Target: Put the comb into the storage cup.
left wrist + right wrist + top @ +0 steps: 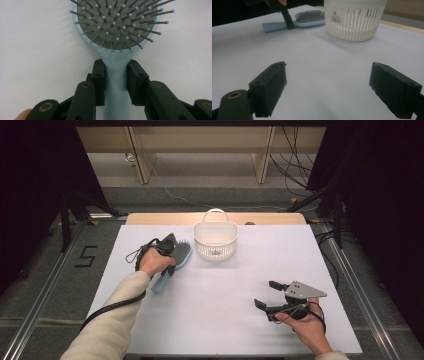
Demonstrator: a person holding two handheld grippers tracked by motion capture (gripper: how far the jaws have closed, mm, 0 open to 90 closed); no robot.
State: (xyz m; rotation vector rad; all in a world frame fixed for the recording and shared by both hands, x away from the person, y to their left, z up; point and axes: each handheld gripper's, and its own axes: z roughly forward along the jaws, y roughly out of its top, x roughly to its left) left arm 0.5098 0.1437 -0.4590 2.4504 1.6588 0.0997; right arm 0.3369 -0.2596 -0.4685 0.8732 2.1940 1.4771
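Jaws of the left gripper (115, 75) pinch the hairbrush (116, 37) handle beside the basket (215, 240), while the right gripper (329, 87) gapes wide, nearer the person.

The hairbrush (116, 82) has a pale blue handle and rim — its pad is dark grey with a fine dotted weave, and the grey bristles end in small pale blue balls. The basket (215, 240) at the far middle is white, its wall patterned with narrow upright slots, and it carries a white label printed with black bars. The table (225, 320) top is plain white with a light wood strip along the far edge. Both the left gripper (115, 75) and the right gripper (328, 90) are black, with brass-coloured rivets — a grey three-cornered plate (305, 290) tops the right one. The sleeve (107, 325) at near left is cream.
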